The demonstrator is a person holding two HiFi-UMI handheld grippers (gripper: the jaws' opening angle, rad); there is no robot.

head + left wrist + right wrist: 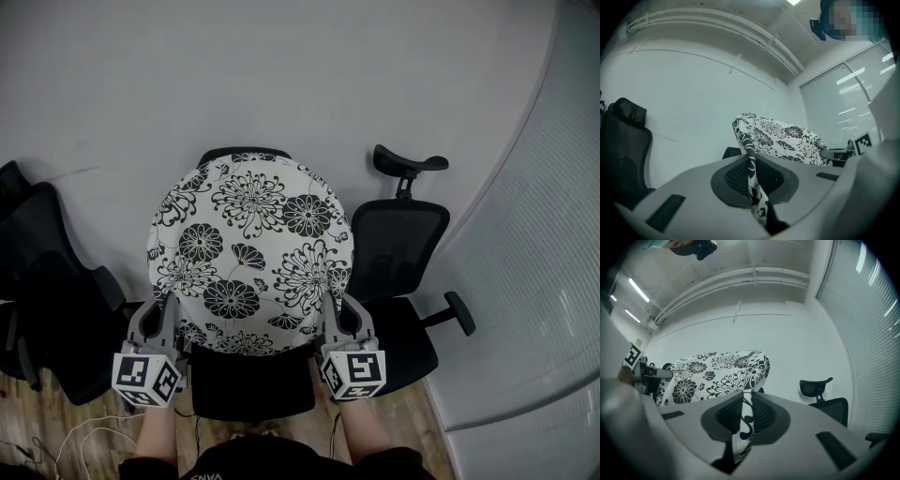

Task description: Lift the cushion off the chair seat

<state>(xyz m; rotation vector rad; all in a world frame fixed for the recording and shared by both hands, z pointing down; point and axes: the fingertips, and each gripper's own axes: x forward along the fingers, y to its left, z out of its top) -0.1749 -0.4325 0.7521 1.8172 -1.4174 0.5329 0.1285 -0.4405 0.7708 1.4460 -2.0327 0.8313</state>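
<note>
Head view showed the floral cushion [248, 253] held up between the 2 grippers, tilted over the black chair [253, 382], whose seat lay bare under the cushion's near edge. The left gripper [167, 314] gripped the lower left edge and the right gripper [336, 314] the lower right. Only the gripper views showed the grip itself. In each, the jaws were squeezed onto a thin fold of patterned fabric between ribbed pads [736, 176], with the cushion rising beyond.
</note>
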